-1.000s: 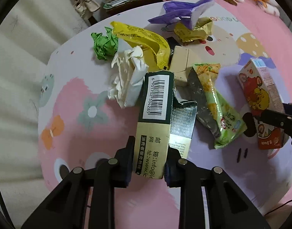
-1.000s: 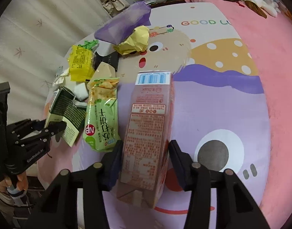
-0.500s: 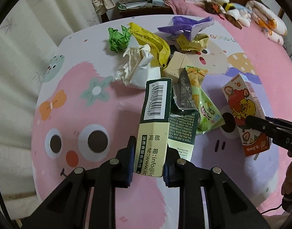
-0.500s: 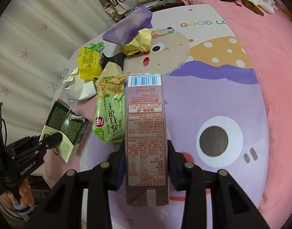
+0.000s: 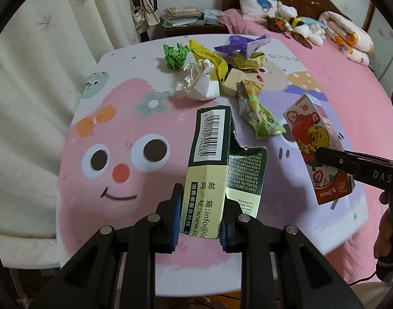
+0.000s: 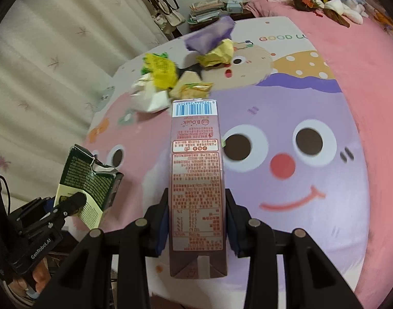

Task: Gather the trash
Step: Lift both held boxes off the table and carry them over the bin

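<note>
- A torn green carton (image 5: pixel 209 170) is clamped between the jaws of the left gripper (image 5: pixel 200 219), above the blanket (image 5: pixel 111 118).
- A pink drink carton (image 6: pixel 196 180) is pinched in the right gripper (image 6: pixel 197 226).
- Beyond both jaws, wrappers (image 5: pixel 214 61) are heaped; the carton hides part of them in the right wrist view.

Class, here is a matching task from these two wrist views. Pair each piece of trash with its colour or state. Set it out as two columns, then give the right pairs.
Things
1. torn dark green box
2. drink carton
3. crumpled paper ball
4. snack wrapper

States
A. lying on the table, light green with silver inside
B. held in the jaws of the right gripper
C. bright green, on the table at the far side of the pile
D. held in the jaws of the left gripper

Pairs: 1-D, 2-B, 3-C, 4-A
</note>
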A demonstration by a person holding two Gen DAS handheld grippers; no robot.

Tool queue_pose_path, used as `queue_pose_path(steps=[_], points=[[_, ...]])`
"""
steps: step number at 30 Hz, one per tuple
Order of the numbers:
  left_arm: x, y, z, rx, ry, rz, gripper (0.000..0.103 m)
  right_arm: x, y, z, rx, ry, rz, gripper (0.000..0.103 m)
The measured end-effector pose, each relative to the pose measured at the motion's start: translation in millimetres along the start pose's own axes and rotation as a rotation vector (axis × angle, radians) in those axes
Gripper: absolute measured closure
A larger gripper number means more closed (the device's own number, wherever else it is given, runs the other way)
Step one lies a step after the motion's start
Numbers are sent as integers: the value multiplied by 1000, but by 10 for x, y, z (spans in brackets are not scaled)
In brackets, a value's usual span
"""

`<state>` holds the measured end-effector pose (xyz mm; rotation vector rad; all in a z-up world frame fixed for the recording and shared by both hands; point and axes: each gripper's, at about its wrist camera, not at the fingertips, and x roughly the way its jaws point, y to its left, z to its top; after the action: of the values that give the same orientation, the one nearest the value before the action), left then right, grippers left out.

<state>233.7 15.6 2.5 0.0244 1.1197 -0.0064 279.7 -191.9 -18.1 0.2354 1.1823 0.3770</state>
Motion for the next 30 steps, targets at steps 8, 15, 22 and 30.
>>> queue_pose_path(steps=[8,15,22,30], points=[[-538,273,-579,43,-77,-24,81,-325,519,-733,0,-40,-7,66],[-857,467,-1273,87,-104,-66,81,-443,886,-1459,22,-28,-49,66],[-907,464,-1878,138,-72,-110,81,-439,1104,-2153,24,42,-95,66],[-781,397,-2318,131,0,-148,81,-320,1075,-2549,39,130,-147,66]])
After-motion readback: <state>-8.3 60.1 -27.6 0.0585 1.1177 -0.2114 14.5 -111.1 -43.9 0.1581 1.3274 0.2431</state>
